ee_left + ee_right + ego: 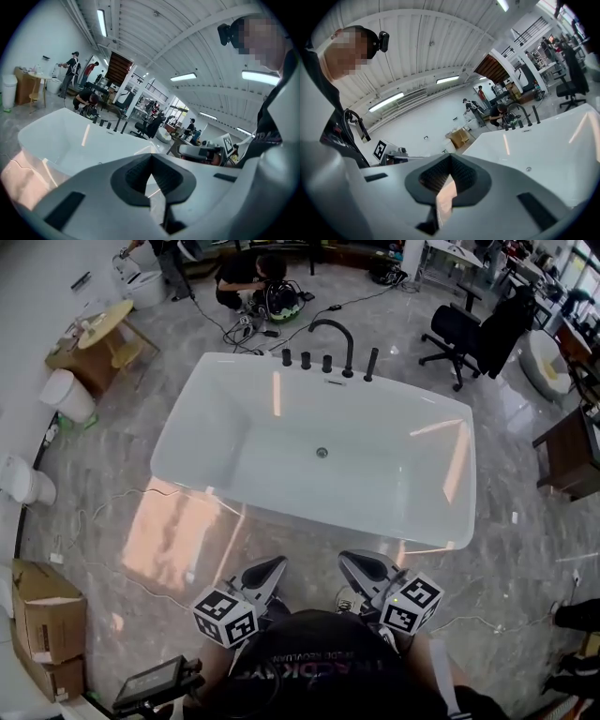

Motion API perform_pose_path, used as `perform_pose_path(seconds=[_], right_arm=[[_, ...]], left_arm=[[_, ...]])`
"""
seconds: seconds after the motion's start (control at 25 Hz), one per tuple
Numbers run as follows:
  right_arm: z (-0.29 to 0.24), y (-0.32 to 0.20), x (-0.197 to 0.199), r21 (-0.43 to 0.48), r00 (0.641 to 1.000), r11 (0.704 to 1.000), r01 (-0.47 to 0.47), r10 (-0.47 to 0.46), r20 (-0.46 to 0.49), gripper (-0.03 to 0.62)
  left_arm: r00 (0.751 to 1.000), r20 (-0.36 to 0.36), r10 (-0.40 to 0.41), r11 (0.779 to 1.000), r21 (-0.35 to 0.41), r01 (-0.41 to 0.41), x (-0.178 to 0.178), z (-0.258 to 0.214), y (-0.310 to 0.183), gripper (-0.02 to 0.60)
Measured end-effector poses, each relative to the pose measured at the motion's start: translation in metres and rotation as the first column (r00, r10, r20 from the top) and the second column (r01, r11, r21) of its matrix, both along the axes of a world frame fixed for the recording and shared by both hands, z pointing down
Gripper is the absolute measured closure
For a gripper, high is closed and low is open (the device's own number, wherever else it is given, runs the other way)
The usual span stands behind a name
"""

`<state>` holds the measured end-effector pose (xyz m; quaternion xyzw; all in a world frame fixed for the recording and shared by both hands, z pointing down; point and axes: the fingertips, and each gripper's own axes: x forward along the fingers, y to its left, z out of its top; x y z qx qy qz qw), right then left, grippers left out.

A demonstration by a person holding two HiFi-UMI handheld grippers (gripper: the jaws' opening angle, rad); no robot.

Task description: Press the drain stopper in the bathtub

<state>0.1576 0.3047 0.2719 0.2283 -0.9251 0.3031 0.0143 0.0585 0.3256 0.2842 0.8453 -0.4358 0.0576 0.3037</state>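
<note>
Jaws pressed together, empty, on left gripper [276,565] and right gripper [350,560], outside the bathtub [223,432]; I would set one closed tip squarely on the drain stopper [322,453].

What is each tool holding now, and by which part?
Nothing is held. The left tool and the right tool have jaws together and empty, short of the white bathtub.

No legible text, upside-down white print on person's dark shirt [319,673] too blurred to read

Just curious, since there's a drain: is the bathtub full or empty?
Empty: the bathtub shows bare white floor around the drain stopper, no waterline.
</note>
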Motion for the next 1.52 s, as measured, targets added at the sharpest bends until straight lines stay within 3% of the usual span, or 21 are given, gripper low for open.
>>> perform_pose_path(seconds=[0.28, 0.68, 1.0, 1.32, 1.52], right_arm=[[-0.001, -0.002, -0.082, 0.002, 0.997, 0.997, -0.076, 0.076, -0.018, 0.579], [0.001, 0.005, -0.139, -0.015, 0.984, 0.984, -0.178, 0.177, -0.024, 0.579], [0.001, -0.004, -0.135, -0.029, 0.977, 0.978, -0.208, 0.206, -0.052, 0.579], [0.000, -0.043, -0.135, -0.010, 0.990, 0.991, -0.136, 0.135, -0.049, 0.579], [-0.001, -0.078, -0.118, -0.010, 0.994, 0.994, -0.112, 0.111, -0.021, 0.579]], left_arm=[[0.998, 0.003, 0.065, 0.998, 0.008, -0.065, -0.091, -0.001, -0.021, 0.571], [0.985, -0.006, 0.173, 0.985, -0.020, -0.173, -0.145, 0.006, -0.023, 0.571], [0.980, -0.062, 0.187, 0.982, -0.023, -0.189, -0.137, 0.008, -0.034, 0.571], [0.993, -0.039, 0.112, 0.992, -0.045, -0.114, -0.140, 0.012, -0.059, 0.571], [0.994, -0.026, 0.104, 0.993, -0.054, -0.105, -0.116, 0.012, -0.087, 0.571]])
